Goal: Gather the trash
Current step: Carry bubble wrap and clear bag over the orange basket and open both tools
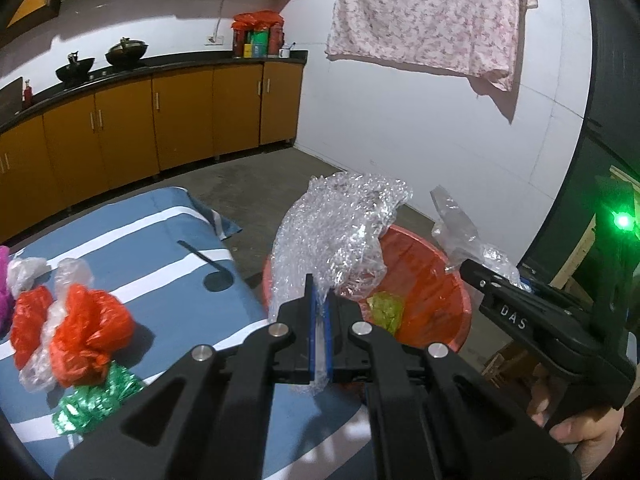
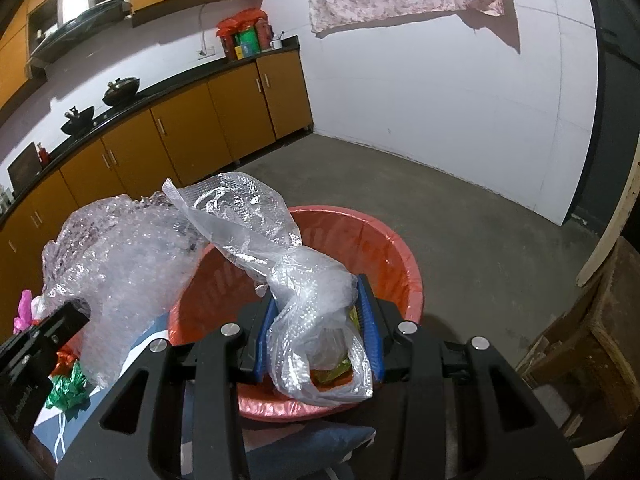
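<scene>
While each claw (left [image 1: 319, 300], right [image 2: 318, 332]) pinches plastic wrap, both hang over the basin [image 2: 396, 256].

Crumpled bubble wrap [image 1: 336, 232] and a clear bag [image 2: 316, 320] are held above a red basin [image 2: 384, 248] containing a yellow-green wrapper [image 1: 385, 309].

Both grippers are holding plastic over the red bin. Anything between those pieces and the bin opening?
Nothing visible. The left gripper holds bubble wrap over the red bin's near rim; the right gripper holds a clear plastic bag above the opening. Inside, only a yellow-green wad shows.
</scene>
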The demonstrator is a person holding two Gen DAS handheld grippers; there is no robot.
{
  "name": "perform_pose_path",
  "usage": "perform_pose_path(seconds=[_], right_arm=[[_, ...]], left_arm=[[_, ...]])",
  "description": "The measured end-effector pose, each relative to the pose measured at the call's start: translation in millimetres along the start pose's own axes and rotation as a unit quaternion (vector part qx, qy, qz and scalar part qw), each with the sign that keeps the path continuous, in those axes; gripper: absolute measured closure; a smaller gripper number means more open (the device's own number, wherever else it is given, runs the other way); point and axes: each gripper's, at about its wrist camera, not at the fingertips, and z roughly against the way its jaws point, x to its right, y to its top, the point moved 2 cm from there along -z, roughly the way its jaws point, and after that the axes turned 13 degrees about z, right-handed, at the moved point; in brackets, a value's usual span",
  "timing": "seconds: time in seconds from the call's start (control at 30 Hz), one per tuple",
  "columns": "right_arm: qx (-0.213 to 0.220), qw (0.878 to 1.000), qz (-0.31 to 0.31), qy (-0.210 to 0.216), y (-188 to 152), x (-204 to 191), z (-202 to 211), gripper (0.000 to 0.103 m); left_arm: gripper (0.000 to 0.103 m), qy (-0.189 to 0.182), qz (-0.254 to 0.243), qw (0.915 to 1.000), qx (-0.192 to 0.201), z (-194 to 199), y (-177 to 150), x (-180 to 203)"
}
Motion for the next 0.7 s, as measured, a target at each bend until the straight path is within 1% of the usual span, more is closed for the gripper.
perform_pose_path(seconds=[0.4,0.6,0.7], right_arm=[[-0.003,1.000,-0.010,-0.004,7.6,7.6,-18.7,0.065],[0.006,1.000,-0.012,0.000,19.8,8.4,-24.5,0.065],[0.010,1.000,-0.009,0.005,22.7,8.6,-27.6,0.065]], left_arm=[[0.098,-0.017,-0.006,0.9998,-0.013,-37.8,2.6,10.6],[0.098,-0.026,-0.001,0.9995,-0.020,-54.4,6.3,17.3],[0.098,-0.028,-0.006,0.9994,-0.020,-61.8,6.7,21.9]])
